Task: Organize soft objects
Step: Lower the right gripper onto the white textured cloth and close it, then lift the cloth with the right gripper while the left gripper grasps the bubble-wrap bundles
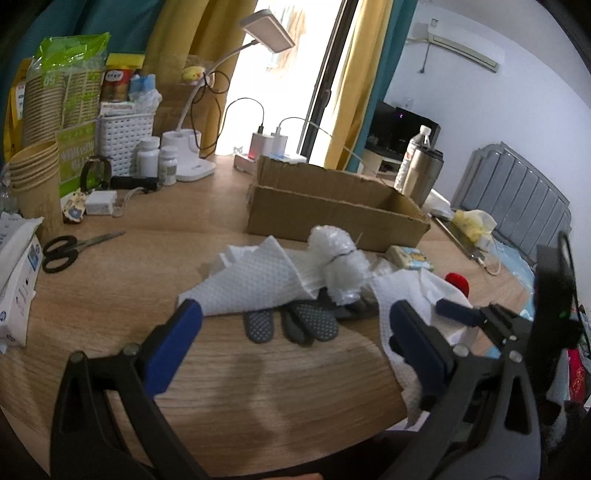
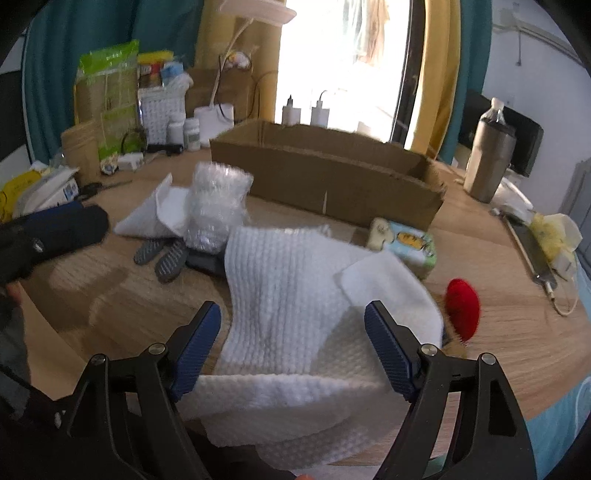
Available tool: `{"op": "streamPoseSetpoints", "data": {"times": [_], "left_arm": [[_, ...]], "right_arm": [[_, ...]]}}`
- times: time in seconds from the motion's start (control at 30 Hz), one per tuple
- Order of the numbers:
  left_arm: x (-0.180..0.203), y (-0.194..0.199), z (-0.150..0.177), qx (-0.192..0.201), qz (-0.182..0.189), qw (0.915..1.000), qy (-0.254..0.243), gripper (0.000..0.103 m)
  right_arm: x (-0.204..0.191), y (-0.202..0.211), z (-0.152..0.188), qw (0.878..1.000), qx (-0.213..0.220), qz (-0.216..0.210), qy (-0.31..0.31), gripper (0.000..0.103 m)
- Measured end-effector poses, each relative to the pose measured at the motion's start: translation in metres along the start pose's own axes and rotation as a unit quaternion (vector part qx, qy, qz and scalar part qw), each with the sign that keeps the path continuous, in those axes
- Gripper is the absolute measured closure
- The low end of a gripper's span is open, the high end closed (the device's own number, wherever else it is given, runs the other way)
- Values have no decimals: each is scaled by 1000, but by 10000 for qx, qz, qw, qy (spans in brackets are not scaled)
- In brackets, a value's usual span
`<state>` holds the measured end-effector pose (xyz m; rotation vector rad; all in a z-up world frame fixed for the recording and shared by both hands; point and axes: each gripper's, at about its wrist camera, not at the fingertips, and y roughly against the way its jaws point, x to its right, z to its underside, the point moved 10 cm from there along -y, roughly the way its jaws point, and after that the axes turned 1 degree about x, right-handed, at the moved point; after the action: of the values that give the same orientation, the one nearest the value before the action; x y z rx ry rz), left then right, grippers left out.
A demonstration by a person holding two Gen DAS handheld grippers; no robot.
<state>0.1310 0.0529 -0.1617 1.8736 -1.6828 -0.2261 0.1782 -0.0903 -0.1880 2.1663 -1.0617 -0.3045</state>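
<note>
A pile of soft things lies on the round wooden table (image 1: 110, 302). It holds a white waffle cloth (image 1: 255, 280), a bubble-wrap bundle (image 1: 340, 258), grey dotted gloves (image 1: 295, 323), a second white cloth (image 2: 291, 295), a red pom-pom (image 2: 463, 308) and a small printed pack (image 2: 410, 245). My left gripper (image 1: 291, 350) is open and empty, just short of the gloves. My right gripper (image 2: 293, 350) is open, its jaws on either side of the second white cloth. An open cardboard box (image 1: 332, 206) stands behind the pile and also shows in the right wrist view (image 2: 332, 173).
Scissors (image 1: 70, 249), stacked paper cups (image 1: 35, 177), pill bottles (image 1: 157, 157), a white basket (image 1: 123, 136) and a desk lamp (image 1: 266, 35) fill the left and back. A steel tumbler (image 2: 487, 158) and yellow tissue (image 2: 550, 229) stand at the right. The right gripper also shows in the left wrist view (image 1: 480, 321).
</note>
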Motion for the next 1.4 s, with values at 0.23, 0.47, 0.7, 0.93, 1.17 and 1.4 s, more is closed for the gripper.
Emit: {"op": "streamPoseSetpoints", "data": {"times": [0.23,0.47,0.7,0.93,1.17,1.4], "left_arm": [[0,-2,0,-4,10,10000,-10,1],[8,0,-5,28,15,9999,-149,1],[22,2,-10,69,-38,9992,-386,1],[40,-1,-14,90,51,9981,-607,1],[46,-14,-25,148,28,9964,-835,1],[52,-36,-39,276,-20,9909,-1319,1]], "right_arm": [[4,-9,7,9999,-95,-52,-126,66],[3,0,2,9998,68,-141,-79,87],[8,23,-14,9981,490,-286,-217,92],[26,46,-35,9943,941,-280,-414,95],[42,50,-42,9924,1084,-218,-530,95],[48,40,-40,9921,1070,-267,-604,95]]}}
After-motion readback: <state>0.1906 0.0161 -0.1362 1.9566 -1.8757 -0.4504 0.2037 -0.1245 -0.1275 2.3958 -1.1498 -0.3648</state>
